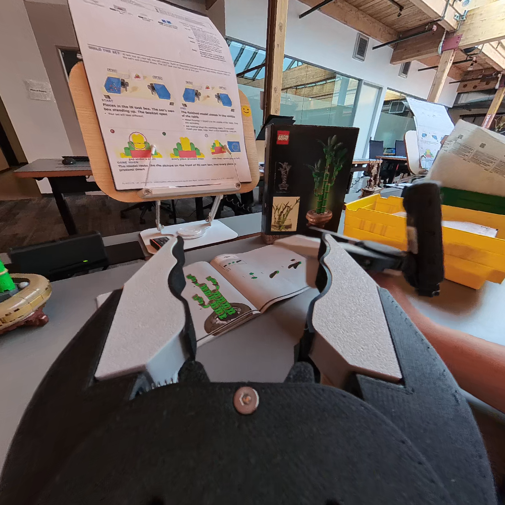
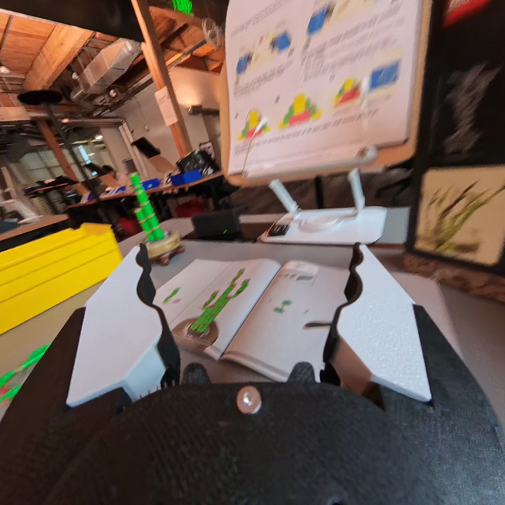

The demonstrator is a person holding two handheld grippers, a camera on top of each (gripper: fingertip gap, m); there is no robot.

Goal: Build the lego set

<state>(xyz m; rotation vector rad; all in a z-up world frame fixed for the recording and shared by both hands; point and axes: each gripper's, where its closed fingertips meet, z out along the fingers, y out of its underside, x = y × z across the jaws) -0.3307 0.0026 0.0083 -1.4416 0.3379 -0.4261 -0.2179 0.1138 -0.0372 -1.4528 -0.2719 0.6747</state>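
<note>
An open instruction booklet (image 1: 246, 284) lies flat on the grey table, with a green bamboo picture on its left page. My left gripper (image 1: 252, 241) is open and empty, held above the booklet's near edge. My right gripper (image 2: 250, 252) is open and empty too, and hovers over the booklet (image 2: 246, 297) from the other side. Its black body (image 1: 422, 237) and a forearm show at the right of the left wrist view. A partly built bamboo model (image 2: 154, 226), green stalks in a tan pot, stands beyond the booklet's left side. It also shows at the far left of the left wrist view (image 1: 19, 297).
The set's black box (image 1: 308, 180) stands upright behind the booklet. A task sheet rests on a stand (image 1: 164, 109) at the back. A yellow bin (image 1: 377, 221) sits at the right and another yellow bin (image 2: 54, 270) at the left. Loose green pieces (image 2: 19, 371) lie near the front left.
</note>
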